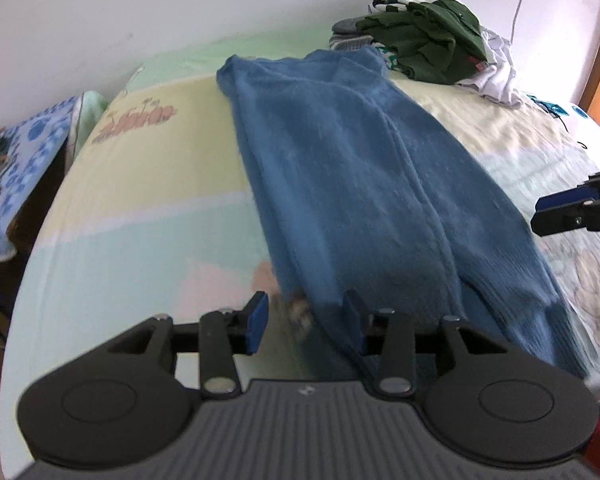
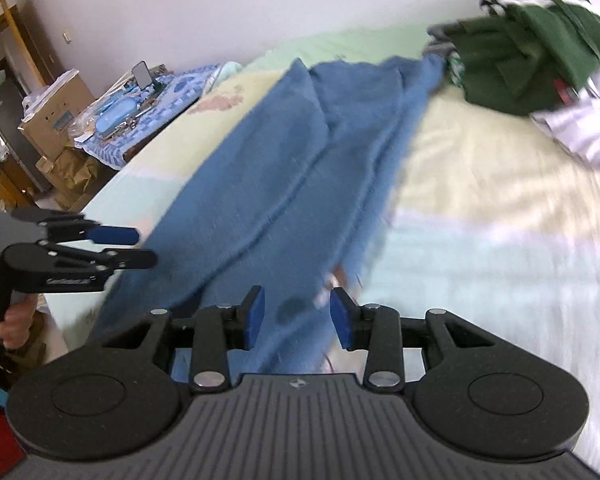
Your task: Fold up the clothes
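A long blue fuzzy knit garment [image 1: 340, 184] lies stretched down the middle of the frame on a pale yellow and green printed bedsheet [image 1: 148, 208]. The left gripper [image 1: 306, 322] hangs over its near left edge at the bottom, jaws parted, holding nothing. The right gripper [image 2: 296, 316] sits above the near end, jaws apart and empty too. A heap of dark green and white clothes [image 1: 428, 40] rests at the upper right, touching the garment's far end.

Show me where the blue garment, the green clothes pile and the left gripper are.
blue garment [image 1: 340, 168]: left wrist view, middle of cloth.
green clothes pile [image 2: 532, 60]: right wrist view, centre.
left gripper [image 1: 306, 322]: left wrist view, between fingertips.
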Tool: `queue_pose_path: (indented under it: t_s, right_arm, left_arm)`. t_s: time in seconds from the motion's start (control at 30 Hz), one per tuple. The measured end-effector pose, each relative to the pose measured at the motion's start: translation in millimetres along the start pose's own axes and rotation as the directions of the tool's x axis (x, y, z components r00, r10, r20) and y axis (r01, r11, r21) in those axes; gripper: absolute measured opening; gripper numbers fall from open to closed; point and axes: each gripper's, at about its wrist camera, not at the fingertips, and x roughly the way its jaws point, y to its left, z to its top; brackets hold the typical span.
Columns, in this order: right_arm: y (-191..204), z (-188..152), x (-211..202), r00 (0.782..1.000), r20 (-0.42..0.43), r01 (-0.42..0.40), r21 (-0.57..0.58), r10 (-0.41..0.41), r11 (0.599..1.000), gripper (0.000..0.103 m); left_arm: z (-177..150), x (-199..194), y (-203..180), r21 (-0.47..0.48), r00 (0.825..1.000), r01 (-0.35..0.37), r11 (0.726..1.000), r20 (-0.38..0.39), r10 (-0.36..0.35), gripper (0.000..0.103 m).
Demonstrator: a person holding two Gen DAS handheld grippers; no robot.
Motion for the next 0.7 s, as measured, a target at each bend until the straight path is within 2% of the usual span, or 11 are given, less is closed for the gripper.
queue_pose_path:
  t_s: [0.1,0.23,0.3,0.33,0.4,0.5,0.6,0.7]
  right_arm:
    - [0.5,-11.8,-6.3,1.000,-0.022,-0.002,-0.018,0.002,1.000,0.039]
    - [-1.8,-22.1,-8.2,0.995,-0.065,-0.074,0.019,0.075,0.997,0.039]
    - [0.6,-25.9,-10.4,0.995,-0.069,-0.077,0.010,0.077,0.997,0.039]
    - [0.7,-27.5,-11.3,0.995,-0.066,-0.072,0.011,0.073,0.997,0.039]
    - [-2.6,-29.8,-12.8,0.995,-0.063,-0.069,0.034,0.071,0.997,0.040]
    - [-9.4,-31.8,-13.5,0.993,-0.066,-0.087,0.094,0.094,0.992,0.041]
    - [-9.2,-32.5,-12.8,0.992,-0.071,-0.099,0.114,0.107,0.989,0.041]
    - [-6.1,-32.8,-11.0,0.988,-0.084,-0.118,0.119,0.128,0.986,0.042]
  left_arm:
    - [-11.5,-10.1,-7.2,-0.003,1.000,-0.012,1.000,-0.006,0.012,0.043]
    - [-26.8,-23.5,-16.9,-0.008,1.000,-0.027,1.000,-0.014,0.027,0.043]
    - [-27.9,-26.5,-13.2,-0.020,0.999,-0.027,0.999,-0.022,0.027,0.048]
    - [-28.4,-27.9,-11.2,-0.025,0.999,-0.027,0.999,-0.026,0.026,0.054]
    - [-29.4,-30.7,-7.2,-0.037,0.999,-0.027,0.999,-0.034,0.026,0.055]
    - [-26.9,-27.7,4.5,-0.145,0.998,0.021,0.989,-0.057,-0.029,0.055]
    - [-28.8,-23.8,7.0,-0.197,0.997,0.033,0.980,-0.065,-0.047,0.055]
    - [-30.0,-21.9,13.3,-0.281,0.994,0.072,0.957,-0.064,-0.093,0.054]
